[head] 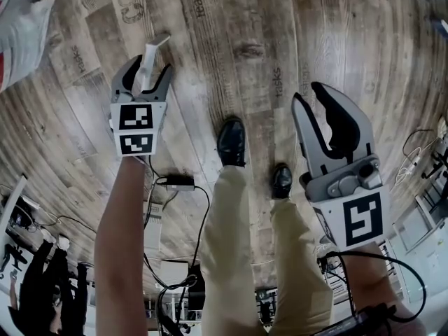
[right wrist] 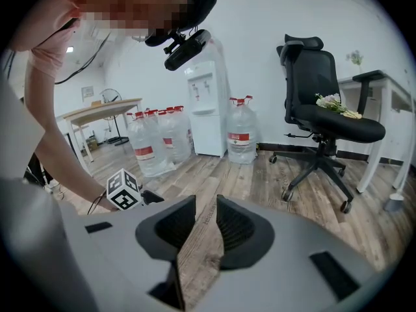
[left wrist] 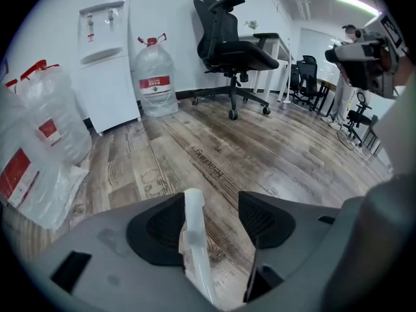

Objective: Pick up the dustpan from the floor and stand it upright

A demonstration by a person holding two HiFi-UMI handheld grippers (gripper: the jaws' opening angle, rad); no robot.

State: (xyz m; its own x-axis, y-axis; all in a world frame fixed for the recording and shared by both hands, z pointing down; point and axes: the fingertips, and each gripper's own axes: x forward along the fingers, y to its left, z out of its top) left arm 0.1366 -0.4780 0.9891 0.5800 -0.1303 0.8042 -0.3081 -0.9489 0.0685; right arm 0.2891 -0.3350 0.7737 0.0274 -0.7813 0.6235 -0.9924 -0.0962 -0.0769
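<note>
Dustpan handle (left wrist: 194,229) between spread left gripper (left wrist: 214,207) jaws; right gripper (right wrist: 205,210) parted, empty.

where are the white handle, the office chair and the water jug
white handle (left wrist: 195,234), left gripper view, on its shaft
office chair (left wrist: 244,58), left gripper view, on its seat
water jug (left wrist: 155,77), left gripper view, on its body

The dustpan handle (left wrist: 193,233) is standing between the left tool's (left wrist: 211,220) parted jaws, touching the left jaw and apart from the right one. Ahead of this tool on the floor (left wrist: 260,148), a water dispenser (left wrist: 104,64) is standing to the left, a water bottle (left wrist: 155,77) just to its right and an office chair (left wrist: 231,41) further right. The right tool (head: 308,92) is hanging to the right of the left tool, with the person's shoes (head: 231,141) standing between them.
</note>
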